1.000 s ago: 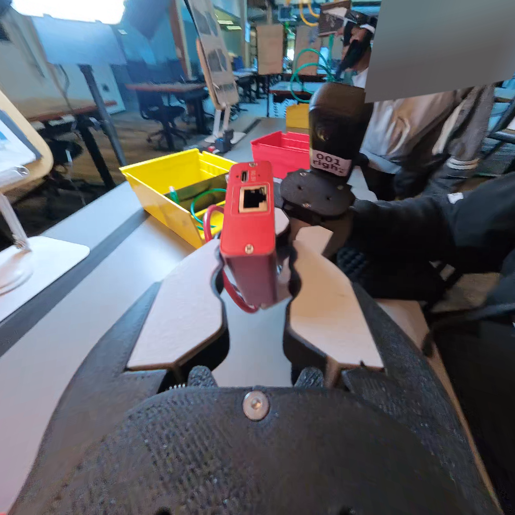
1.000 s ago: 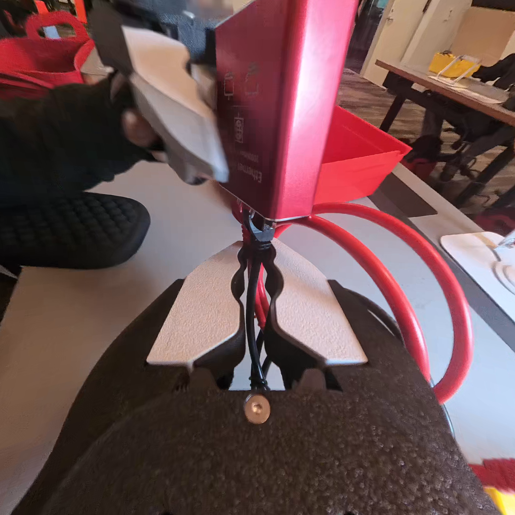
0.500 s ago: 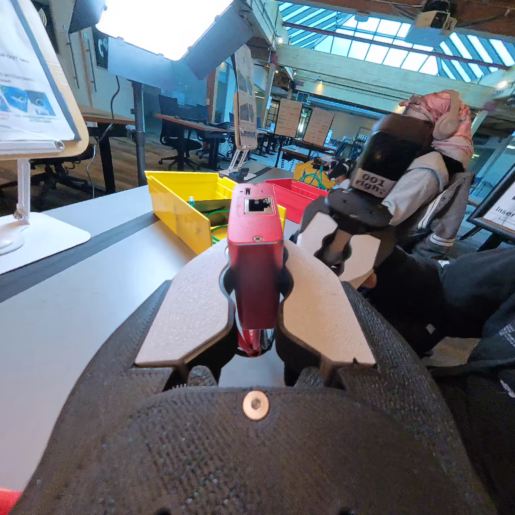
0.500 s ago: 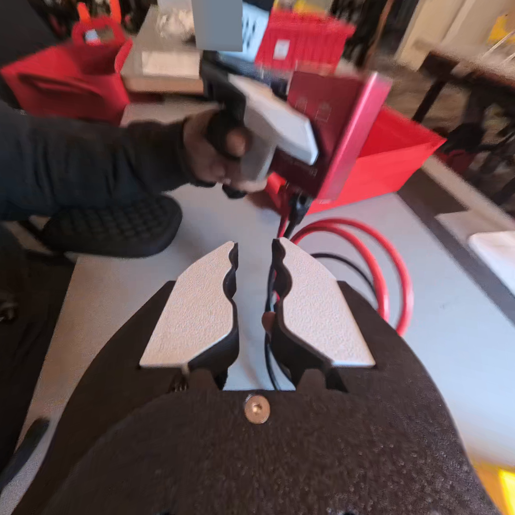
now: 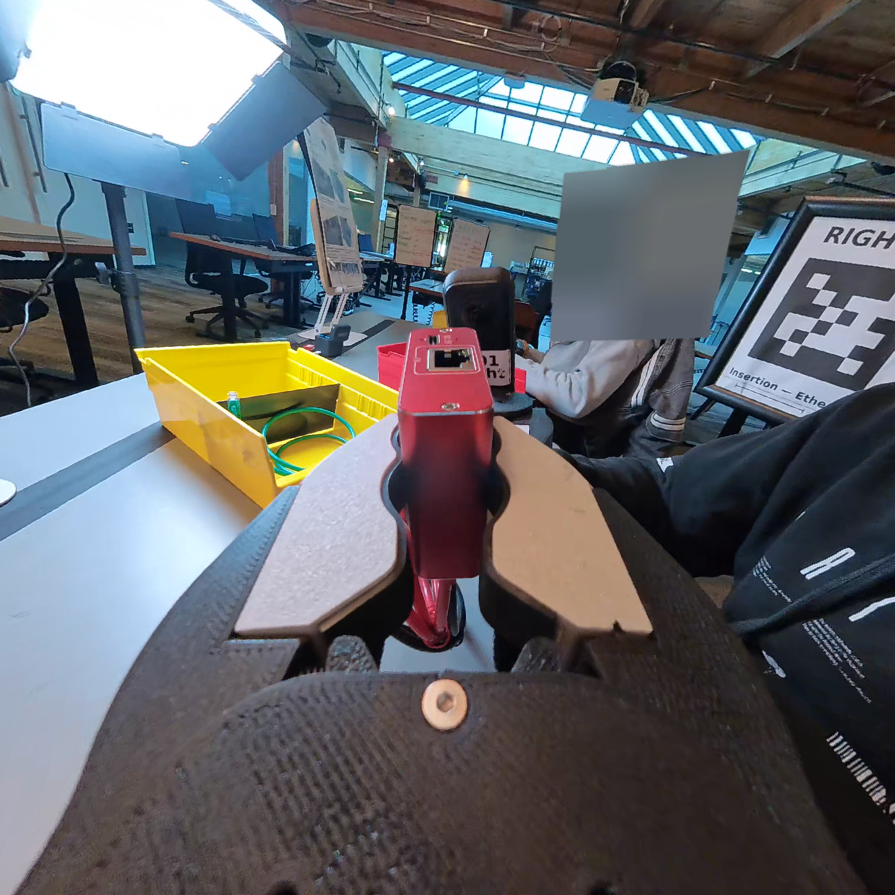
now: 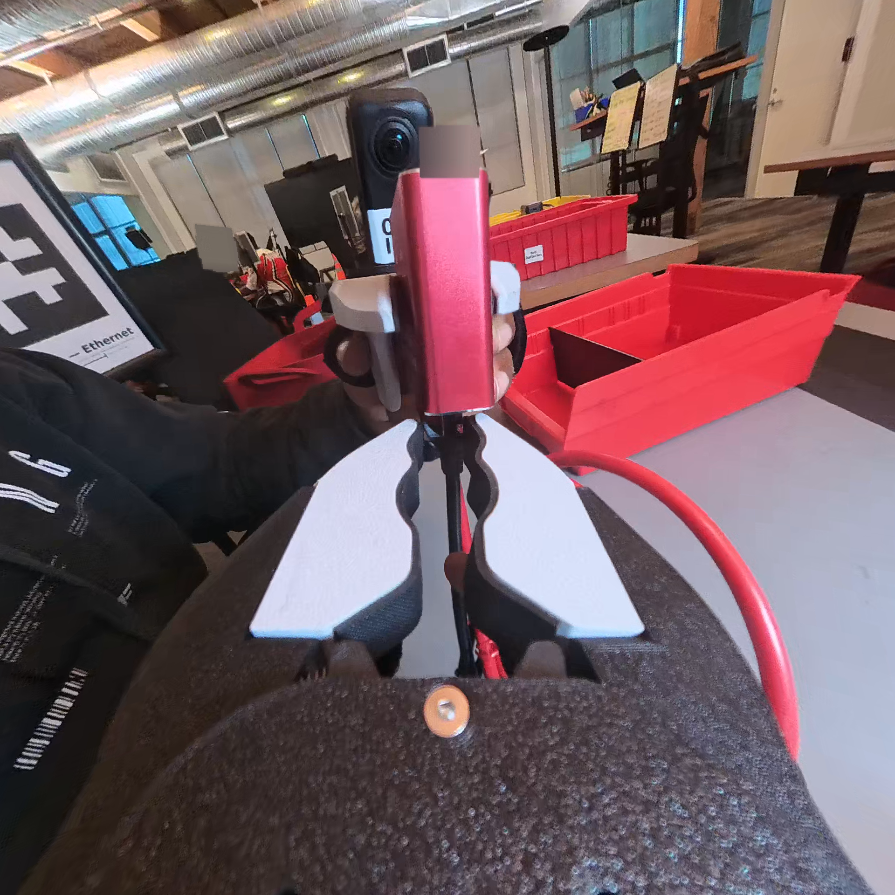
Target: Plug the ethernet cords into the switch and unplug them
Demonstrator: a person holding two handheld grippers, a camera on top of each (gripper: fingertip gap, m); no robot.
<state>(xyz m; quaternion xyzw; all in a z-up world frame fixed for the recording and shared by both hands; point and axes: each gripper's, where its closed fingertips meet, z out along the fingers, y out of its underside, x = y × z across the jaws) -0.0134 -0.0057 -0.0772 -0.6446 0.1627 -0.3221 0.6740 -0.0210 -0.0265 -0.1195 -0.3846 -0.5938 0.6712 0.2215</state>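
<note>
Left gripper point(image 5: 443, 436) fingers clamped; right gripper point(image 6: 448, 436) fingers parted

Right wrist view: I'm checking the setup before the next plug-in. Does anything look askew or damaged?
Nothing looks damaged. The red switch is held upright off the table by the left gripper. A black cord runs from its underside between the right gripper's fingers, and a red cord loops loosely beside it.

An open-plan office workshop: rows of desks with office chairs point(image 5: 220, 285), skylights point(image 5: 557, 126) in timber beams, exposed ducting point(image 6: 218, 63) (and parts bins point(image 6: 678, 348) on tables).
</note>
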